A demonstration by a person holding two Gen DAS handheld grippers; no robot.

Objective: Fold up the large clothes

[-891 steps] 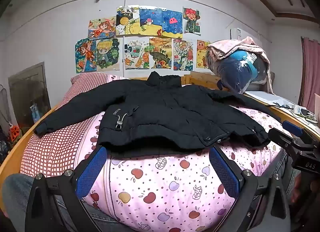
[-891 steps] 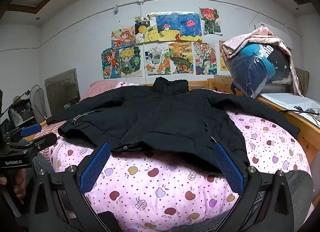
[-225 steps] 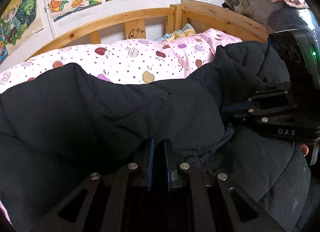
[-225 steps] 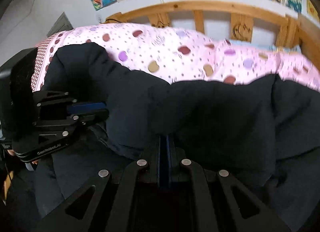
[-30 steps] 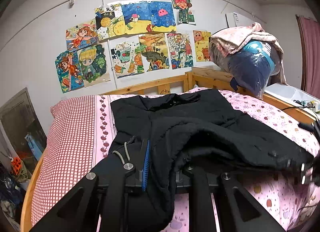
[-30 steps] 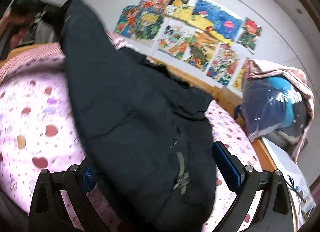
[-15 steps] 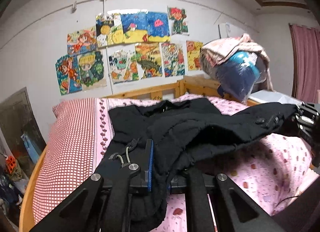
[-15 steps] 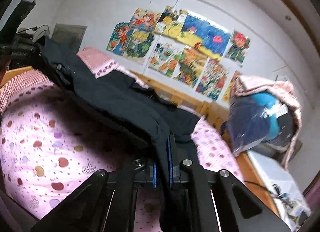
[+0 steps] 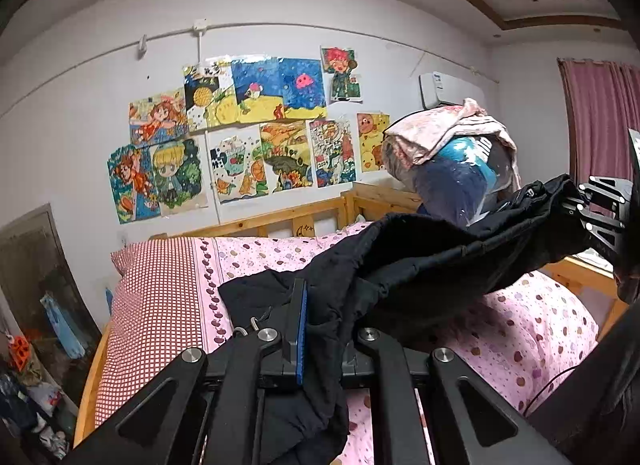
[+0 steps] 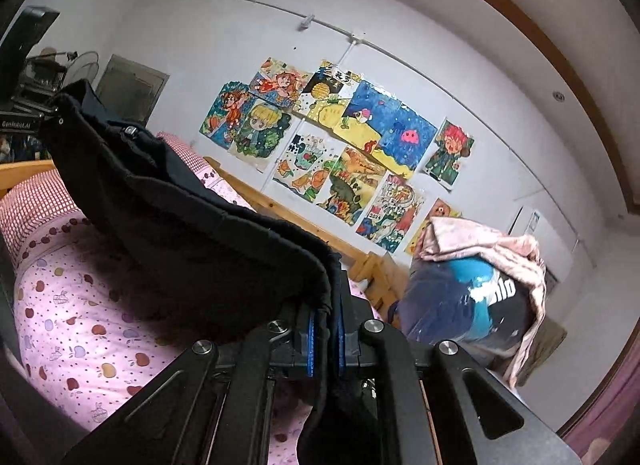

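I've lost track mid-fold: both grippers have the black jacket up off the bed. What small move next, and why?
Probably carry both ends forward toward the headboard and lower them. The left gripper and right gripper are each shut on the jacket, which sags between them while its far part lies on the duvet.

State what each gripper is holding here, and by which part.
Both hold the black padded jacket: the left gripper and the right gripper each pinch a fold along its edge, holding it raised between them above the bed.
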